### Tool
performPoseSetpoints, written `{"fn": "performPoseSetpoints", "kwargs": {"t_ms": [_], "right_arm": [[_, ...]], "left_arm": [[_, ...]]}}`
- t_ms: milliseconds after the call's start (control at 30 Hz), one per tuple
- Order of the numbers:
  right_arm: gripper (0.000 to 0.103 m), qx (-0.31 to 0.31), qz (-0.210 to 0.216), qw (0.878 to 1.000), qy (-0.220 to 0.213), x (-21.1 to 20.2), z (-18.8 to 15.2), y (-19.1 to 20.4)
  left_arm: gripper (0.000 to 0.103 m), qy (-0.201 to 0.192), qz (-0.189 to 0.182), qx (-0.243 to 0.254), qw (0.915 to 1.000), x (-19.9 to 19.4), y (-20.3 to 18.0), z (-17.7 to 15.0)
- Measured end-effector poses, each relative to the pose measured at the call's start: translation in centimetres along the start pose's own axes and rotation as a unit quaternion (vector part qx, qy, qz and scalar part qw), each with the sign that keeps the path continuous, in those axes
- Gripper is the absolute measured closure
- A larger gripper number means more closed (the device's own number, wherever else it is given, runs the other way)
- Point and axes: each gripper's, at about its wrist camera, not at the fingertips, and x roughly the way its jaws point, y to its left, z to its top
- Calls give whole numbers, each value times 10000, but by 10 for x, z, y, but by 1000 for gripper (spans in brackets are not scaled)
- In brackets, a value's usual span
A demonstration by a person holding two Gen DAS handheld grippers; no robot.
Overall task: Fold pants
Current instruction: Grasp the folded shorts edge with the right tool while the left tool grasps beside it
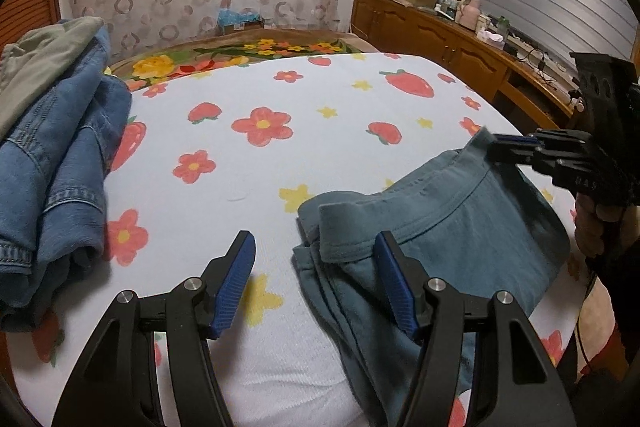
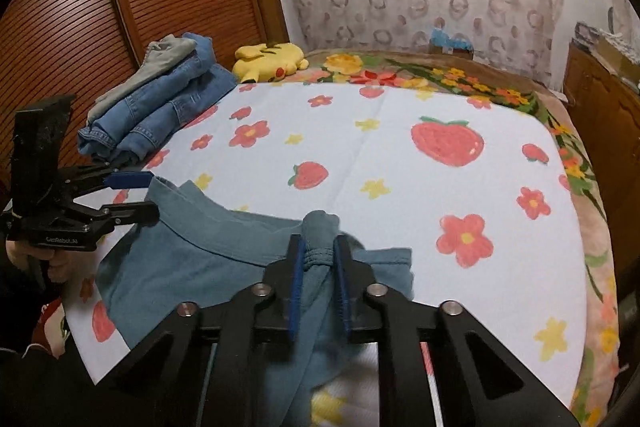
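The teal pants (image 1: 436, 227) lie on the near part of the bed, waistband towards the far side; they also show in the right wrist view (image 2: 208, 267). My left gripper (image 1: 316, 251) is open, its right finger beside the left waistband corner, nothing between the jaws. In the right wrist view the left gripper (image 2: 140, 197) sits open at that corner. My right gripper (image 2: 320, 263) is shut on a bunched corner of the waistband. In the left wrist view the right gripper (image 1: 500, 147) grips the far right corner.
A stack of folded jeans (image 1: 52, 163) with a grey garment on top lies at the bed's left; it also shows in the right wrist view (image 2: 160, 103). A yellow plush (image 2: 270, 61) sits behind. The strawberry sheet (image 1: 280, 99) spreads beyond. A wooden cabinet (image 1: 440, 39) stands right.
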Motion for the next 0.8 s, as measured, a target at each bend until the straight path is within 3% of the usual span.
{"fn": "performPoseSetpoints", "kwargs": {"t_ms": [100, 200, 400, 500, 600, 800], "right_arm": [[90, 99, -200, 9997, -98, -3, 1, -3], [90, 229, -232, 9994, 113, 4, -2, -5], [72, 498, -241, 9984, 102, -6, -4, -9], [69, 638, -298, 9974, 177, -12, -5, -14], [54, 761, -369, 9959, 323, -15, -10, -17], [54, 1062, -131, 9928, 530, -12, -8, -25]], "left_arm": [[40, 35, -39, -3, 10000, 4, 0, 0], [43, 87, -51, -2, 9999, 7, -1, 0], [45, 224, -107, -105, 9996, 10, 1, 1], [45, 313, -97, -179, 9993, 10, 1, 0], [46, 430, -133, -220, 9987, 11, -1, -3], [53, 522, -244, -409, 9975, 9, 0, -3]]}}
